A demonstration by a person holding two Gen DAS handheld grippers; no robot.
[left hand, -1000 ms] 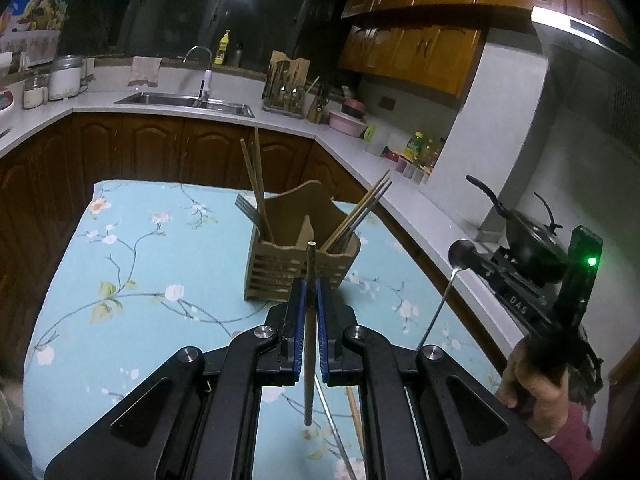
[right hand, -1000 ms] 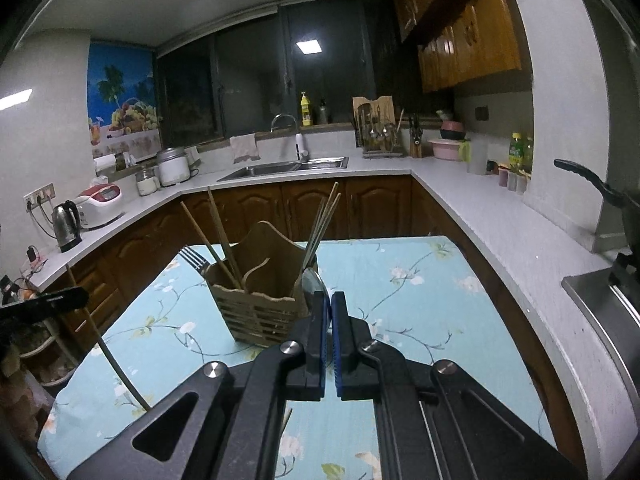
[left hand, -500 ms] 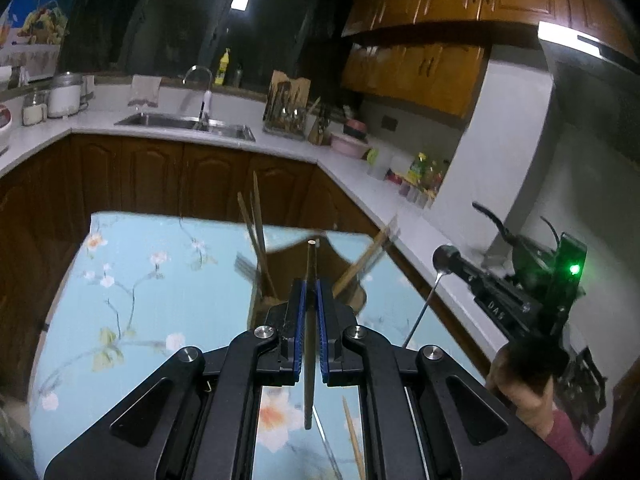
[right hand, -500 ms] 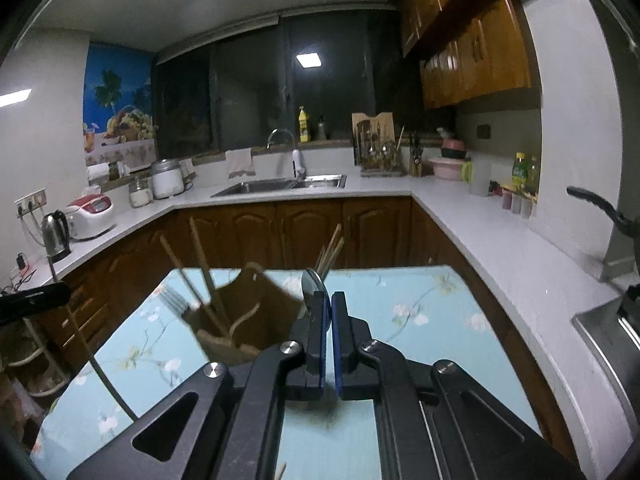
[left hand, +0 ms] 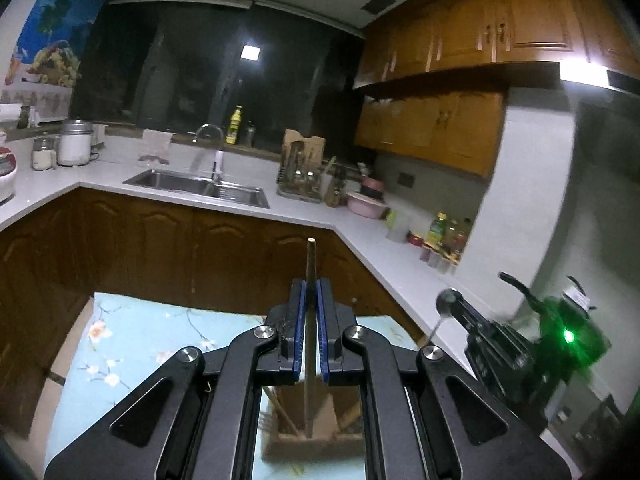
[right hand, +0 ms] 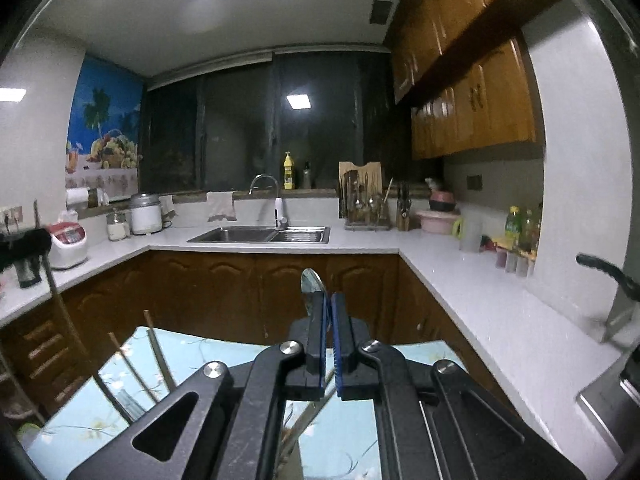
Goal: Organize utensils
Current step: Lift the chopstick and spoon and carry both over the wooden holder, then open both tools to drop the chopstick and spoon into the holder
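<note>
My left gripper [left hand: 310,292] is shut on a wooden chopstick [left hand: 309,264] that stands upright between the blue pads. Its lower end hangs over the wooden utensil holder [left hand: 310,440], seen below through the gripper frame. My right gripper [right hand: 329,304] is shut on a metal spoon [right hand: 311,286], bowl up. The right gripper also shows in the left wrist view [left hand: 454,306], holding the spoon's bowl [left hand: 445,303] aloft. Chopsticks [right hand: 154,344] and a fork [right hand: 130,400] stick out of the holder at lower left of the right wrist view.
The holder stands on a table with a light blue floral cloth [left hand: 136,344]. Dark wood cabinets and a white counter with a sink [right hand: 260,235] run behind. A pan handle [right hand: 604,270] juts out at the right.
Both grippers have risen and tilted up. The holder has dropped from the middle of both views to the bottom, under the gripper frames. Both still hold their utensils.
</note>
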